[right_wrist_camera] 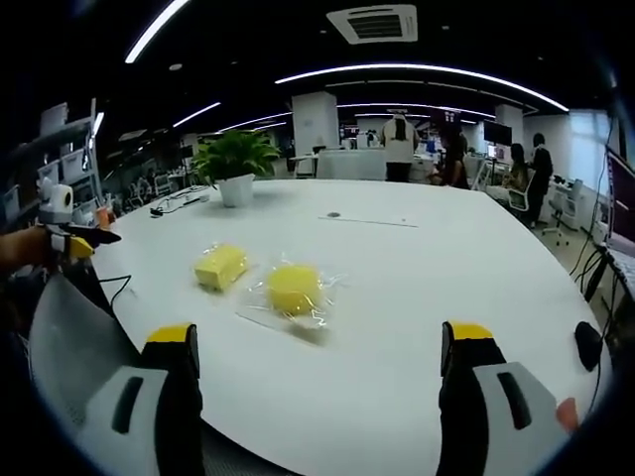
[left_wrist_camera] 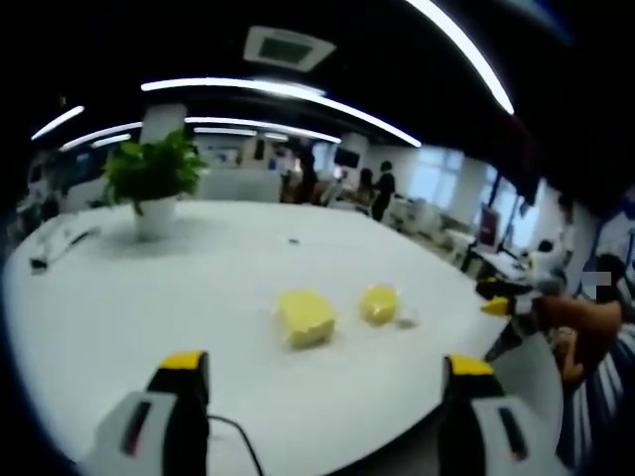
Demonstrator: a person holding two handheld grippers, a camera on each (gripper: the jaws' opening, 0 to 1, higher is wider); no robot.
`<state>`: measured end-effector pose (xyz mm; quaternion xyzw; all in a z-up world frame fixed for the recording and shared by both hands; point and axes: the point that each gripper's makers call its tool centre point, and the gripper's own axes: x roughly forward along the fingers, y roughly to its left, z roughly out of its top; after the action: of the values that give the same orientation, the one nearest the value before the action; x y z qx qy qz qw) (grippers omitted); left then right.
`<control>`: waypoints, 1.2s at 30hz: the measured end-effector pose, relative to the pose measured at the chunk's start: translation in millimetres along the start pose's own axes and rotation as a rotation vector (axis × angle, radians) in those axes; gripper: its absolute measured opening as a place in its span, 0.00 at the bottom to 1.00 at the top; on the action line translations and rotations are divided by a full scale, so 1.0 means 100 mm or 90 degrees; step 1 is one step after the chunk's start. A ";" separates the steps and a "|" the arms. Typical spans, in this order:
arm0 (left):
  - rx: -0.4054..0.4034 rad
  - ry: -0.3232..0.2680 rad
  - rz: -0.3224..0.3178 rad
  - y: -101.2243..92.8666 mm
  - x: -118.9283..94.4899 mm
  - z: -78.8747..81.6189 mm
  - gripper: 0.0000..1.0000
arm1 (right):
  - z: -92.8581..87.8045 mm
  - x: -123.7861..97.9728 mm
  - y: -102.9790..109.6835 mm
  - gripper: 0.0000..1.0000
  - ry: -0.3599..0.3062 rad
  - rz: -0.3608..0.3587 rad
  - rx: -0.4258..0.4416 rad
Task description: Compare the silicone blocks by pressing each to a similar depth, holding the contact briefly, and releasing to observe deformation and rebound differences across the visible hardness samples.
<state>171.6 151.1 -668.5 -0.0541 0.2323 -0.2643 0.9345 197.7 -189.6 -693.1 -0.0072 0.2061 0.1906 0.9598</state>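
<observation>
Two yellow silicone blocks lie on the white table point(left_wrist_camera: 149, 297), each in clear wrap. In the left gripper view the squarer block point(left_wrist_camera: 305, 317) is left of the rounder block point(left_wrist_camera: 379, 303). My left gripper point(left_wrist_camera: 325, 365) hangs open short of them, over the table's near edge, holding nothing. The right gripper point(left_wrist_camera: 501, 302) comes in from the right, held by a hand. In the right gripper view the squarer block point(right_wrist_camera: 220, 266) and the rounder block point(right_wrist_camera: 294, 289) lie ahead. My right gripper point(right_wrist_camera: 318, 333) is open and empty, apart from both. The left gripper point(right_wrist_camera: 74, 243) shows at the far left.
A potted plant point(left_wrist_camera: 154, 178) point(right_wrist_camera: 235, 164) stands at the table's far side. A black cable point(right_wrist_camera: 119, 283) trails at the left edge, and a dark mouse point(right_wrist_camera: 587, 345) lies at the right. A grey chair back point(right_wrist_camera: 69, 337) is close by. People stand in the office behind.
</observation>
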 end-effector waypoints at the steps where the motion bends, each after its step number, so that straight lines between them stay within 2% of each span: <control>1: 0.001 0.002 0.000 0.00 0.00 0.00 1.00 | 0.00 0.01 0.00 0.94 0.002 -0.001 -0.001; 10: -0.006 0.016 0.001 0.05 0.00 -0.04 1.00 | -0.05 0.05 -0.01 0.95 0.012 0.003 -0.001; 19: -0.006 0.019 0.004 0.12 0.06 0.01 1.00 | 0.03 0.10 -0.01 0.96 -0.008 0.008 0.010; 23: -0.013 0.031 -0.001 0.14 0.09 -0.02 1.00 | -0.01 0.11 -0.02 0.96 0.008 0.004 0.004; 31: -0.017 0.054 -0.012 0.17 0.12 -0.09 1.00 | -0.07 0.11 -0.04 0.96 0.016 -0.005 0.018; 33: -0.040 0.050 -0.012 0.21 0.13 -0.06 1.00 | -0.10 0.12 -0.04 0.96 0.021 -0.009 0.017; 36: -0.114 0.027 -0.027 0.27 0.19 0.02 1.00 | -0.13 0.12 -0.04 0.96 0.027 -0.015 0.021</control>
<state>199.1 164.0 -680.2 -0.1365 0.2734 -0.2634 0.9150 204.8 -190.4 -710.0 0.0022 0.2297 0.1756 0.9573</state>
